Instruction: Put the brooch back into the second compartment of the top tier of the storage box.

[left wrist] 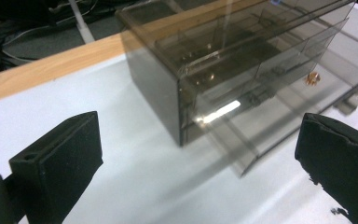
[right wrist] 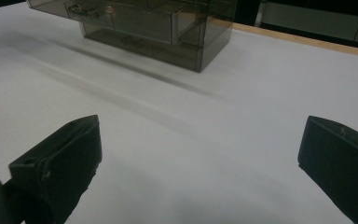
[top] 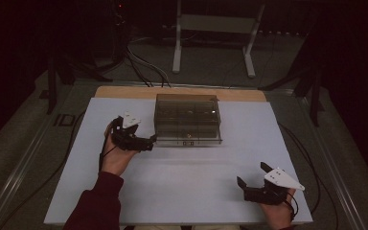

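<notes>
A smoky see-through drawer cabinet (top: 188, 120) stands at the back middle of the white table top (top: 182, 187). Its lowest drawer (top: 188, 141) sticks out a little at the front. My left gripper (top: 141, 136) is just left of the cabinet's front corner, open, with nothing between its jaws. In the left gripper view the cabinet (left wrist: 223, 60) is close ahead, and a small brass knob (left wrist: 312, 78) shows on a drawer front. My right gripper (top: 251, 174) rests near the table's front right, open and empty. In the right gripper view the cabinet (right wrist: 168, 23) is far off.
A wooden table edge (top: 182, 92) runs behind the cabinet. On the floor beyond it are a white metal stand (top: 215, 28), cables (top: 143, 67) and dark tripod legs (top: 52, 81). Bare white surface lies between the two grippers.
</notes>
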`<state>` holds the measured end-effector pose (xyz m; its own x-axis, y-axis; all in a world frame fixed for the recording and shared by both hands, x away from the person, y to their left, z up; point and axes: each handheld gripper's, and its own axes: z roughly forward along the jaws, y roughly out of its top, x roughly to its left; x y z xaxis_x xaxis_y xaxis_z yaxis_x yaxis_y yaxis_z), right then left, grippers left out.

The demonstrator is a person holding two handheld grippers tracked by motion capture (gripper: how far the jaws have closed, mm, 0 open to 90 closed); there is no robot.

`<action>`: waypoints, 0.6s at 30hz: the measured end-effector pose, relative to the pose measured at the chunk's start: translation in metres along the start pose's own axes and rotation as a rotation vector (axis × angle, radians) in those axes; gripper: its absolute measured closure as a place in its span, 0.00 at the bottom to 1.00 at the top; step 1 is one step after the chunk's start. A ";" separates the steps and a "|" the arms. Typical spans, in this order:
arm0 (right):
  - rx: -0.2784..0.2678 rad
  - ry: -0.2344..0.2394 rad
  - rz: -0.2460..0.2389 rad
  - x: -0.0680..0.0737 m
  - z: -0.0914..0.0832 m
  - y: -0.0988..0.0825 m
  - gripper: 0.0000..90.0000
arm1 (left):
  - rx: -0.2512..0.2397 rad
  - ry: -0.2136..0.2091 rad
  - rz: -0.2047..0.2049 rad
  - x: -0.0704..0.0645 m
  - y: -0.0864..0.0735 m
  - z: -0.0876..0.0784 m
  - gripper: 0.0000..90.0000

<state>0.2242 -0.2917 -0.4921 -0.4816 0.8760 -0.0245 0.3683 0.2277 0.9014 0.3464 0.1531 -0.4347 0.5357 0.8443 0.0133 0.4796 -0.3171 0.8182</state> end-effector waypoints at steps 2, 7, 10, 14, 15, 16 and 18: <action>0.002 0.001 0.002 0.000 0.000 0.000 0.00 | -0.015 0.000 -0.011 0.003 -0.009 -0.005 0.02; 0.005 0.002 -0.001 0.001 0.001 0.000 0.00 | -0.037 0.002 -0.023 0.009 -0.026 -0.015 0.02; 0.004 0.002 0.000 0.001 0.001 0.000 0.00 | -0.049 0.012 -0.025 0.011 -0.035 -0.021 0.02; 0.004 0.001 0.001 0.001 0.001 0.000 0.00 | -0.067 0.018 -0.035 0.012 -0.046 -0.028 0.02; 0.004 0.001 0.001 0.001 0.001 0.000 0.00 | -0.064 0.018 -0.034 0.012 -0.049 -0.030 0.02; 0.004 0.002 0.001 0.001 0.001 0.000 0.00 | -0.065 0.018 -0.035 0.011 -0.052 -0.031 0.02; 0.004 0.002 0.000 0.001 0.001 0.000 0.00 | -0.075 0.019 -0.032 0.010 -0.058 -0.034 0.02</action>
<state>0.2243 -0.2907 -0.4927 -0.4833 0.8752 -0.0232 0.3717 0.2291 0.8996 0.3003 0.1951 -0.4629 0.5074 0.8617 -0.0035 0.4425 -0.2570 0.8592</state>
